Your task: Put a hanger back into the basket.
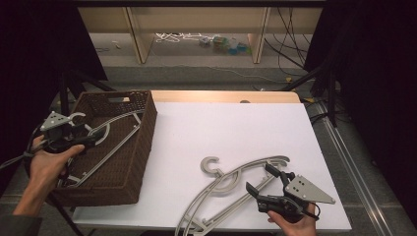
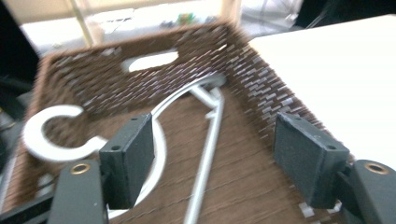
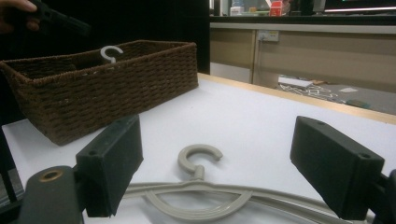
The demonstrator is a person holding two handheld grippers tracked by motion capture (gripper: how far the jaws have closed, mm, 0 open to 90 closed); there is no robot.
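The left gripper (image 1: 91, 139) is hovering over the near-left part of the brown wicker basket (image 1: 142, 142), its jaws standing wide apart with nothing pressed between them. In the left gripper view, a white hanger (image 2: 159, 126) is lying on the basket floor below the jaws, its hook (image 2: 51, 133) curling toward the left wall and its bar running down between the two pads. The right gripper (image 1: 263, 178) is resting near the front right of the white table (image 1: 236, 128), its jaws also spread and gripping nothing. A grey hanger (image 1: 231, 184) is lying flat on the table just ahead of those jaws, hook (image 3: 198, 158) pointing toward the basket. The basket is sitting at the table's left edge, well apart from the grey hanger.
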